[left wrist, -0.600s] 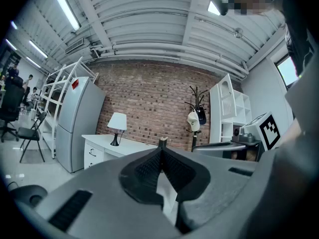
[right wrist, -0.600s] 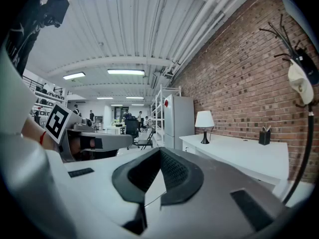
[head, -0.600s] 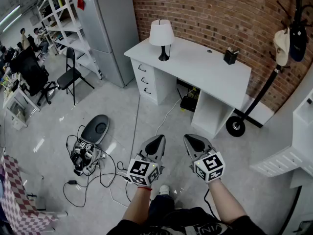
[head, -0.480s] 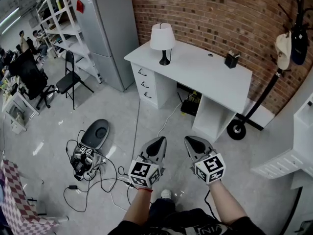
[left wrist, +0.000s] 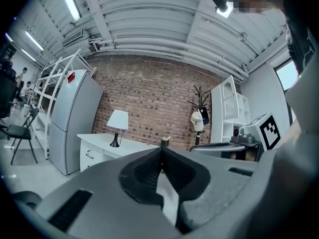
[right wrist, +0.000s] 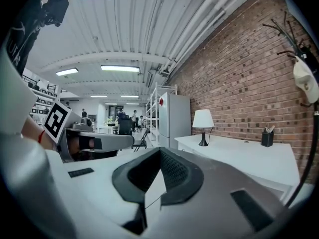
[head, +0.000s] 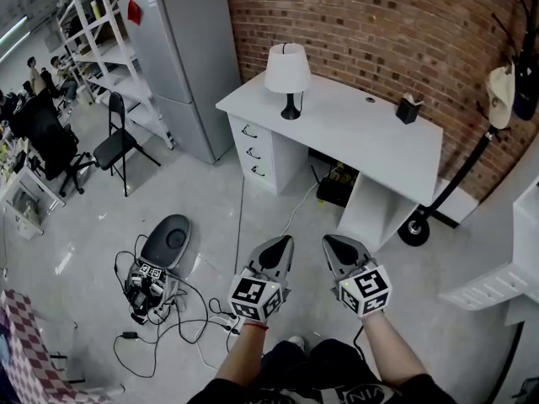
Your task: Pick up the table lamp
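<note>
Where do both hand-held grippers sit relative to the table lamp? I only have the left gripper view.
Observer: The head view shows the left hand-held gripper and right hand-held gripper side by side over the floor, well short of the desk where the table lamp stands.
Operator: Is the right one shut?
Observer: Yes; the right gripper view shows its jaws together, nothing between them.
Operator: Floor obstacles?
Observer: A grey oval device and a clutter of cables and gear lie off to the left.

A big open lab-cum-office, one corner dressed like a room: brick wall (head: 379,23), white desk (head: 362,133), grey fridge (head: 181,57) — then rack shelving (head: 101,49), loose cables (head: 168,326) across the concrete floor (head: 202,192), and people at workstations (head: 34,64) far off.
</note>
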`<act>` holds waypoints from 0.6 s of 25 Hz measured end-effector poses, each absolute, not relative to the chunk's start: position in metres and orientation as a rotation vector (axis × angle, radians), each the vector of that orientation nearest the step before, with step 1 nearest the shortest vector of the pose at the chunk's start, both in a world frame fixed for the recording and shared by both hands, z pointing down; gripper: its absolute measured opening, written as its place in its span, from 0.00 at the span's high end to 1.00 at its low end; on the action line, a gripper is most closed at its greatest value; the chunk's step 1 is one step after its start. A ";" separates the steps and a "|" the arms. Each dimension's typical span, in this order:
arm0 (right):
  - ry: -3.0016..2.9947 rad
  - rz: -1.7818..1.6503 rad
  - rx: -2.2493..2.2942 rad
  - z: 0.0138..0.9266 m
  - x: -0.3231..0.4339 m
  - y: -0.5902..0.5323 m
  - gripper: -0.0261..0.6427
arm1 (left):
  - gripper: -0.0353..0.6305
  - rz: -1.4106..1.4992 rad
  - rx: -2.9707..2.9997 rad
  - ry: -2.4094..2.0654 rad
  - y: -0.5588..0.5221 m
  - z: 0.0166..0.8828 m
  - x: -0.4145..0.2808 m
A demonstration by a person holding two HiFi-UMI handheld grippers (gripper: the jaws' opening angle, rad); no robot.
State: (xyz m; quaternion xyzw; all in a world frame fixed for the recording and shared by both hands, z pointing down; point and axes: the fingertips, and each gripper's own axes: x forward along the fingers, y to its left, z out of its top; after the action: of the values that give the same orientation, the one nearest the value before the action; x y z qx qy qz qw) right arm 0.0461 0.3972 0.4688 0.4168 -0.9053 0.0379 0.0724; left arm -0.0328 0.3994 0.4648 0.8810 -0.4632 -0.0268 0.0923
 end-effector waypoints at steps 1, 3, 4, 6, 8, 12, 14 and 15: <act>-2.716 0.119 1.254 0.471 0.046 0.394 0.96 | 0.94 -0.079 2.613 -1.373 0.397 0.466 -0.034; -2.712 0.129 1.269 0.473 0.046 0.385 0.96 | 0.94 -0.083 2.609 -1.371 0.389 0.468 -0.038; -2.712 0.134 1.281 0.474 0.046 0.379 0.96 | 0.94 -0.091 2.606 -1.373 0.384 0.468 -0.040; -2.715 0.141 1.300 0.474 0.046 0.366 0.96 | 0.94 -0.107 2.595 -1.378 0.371 0.469 -0.043; -2.717 0.141 1.299 0.478 0.045 0.353 0.96 | 0.94 -0.111 2.585 -1.382 0.358 0.473 -0.044; -2.715 0.114 1.275 0.483 0.043 0.315 0.96 | 0.94 -0.102 2.594 -1.383 0.320 0.475 -0.039; -2.721 0.110 1.258 0.484 0.040 0.292 0.96 | 0.94 -0.081 2.604 -1.388 0.299 0.476 -0.037; -2.722 0.111 1.249 0.486 0.038 0.281 0.96 | 0.94 -0.065 2.606 -1.391 0.288 0.477 -0.037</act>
State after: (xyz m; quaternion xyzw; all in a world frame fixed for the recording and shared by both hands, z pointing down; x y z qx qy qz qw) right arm 0.0382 0.2807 0.4856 0.4156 -0.9059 0.0370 0.0721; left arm -0.0371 0.2882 0.4770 0.8782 -0.4687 -0.0218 0.0931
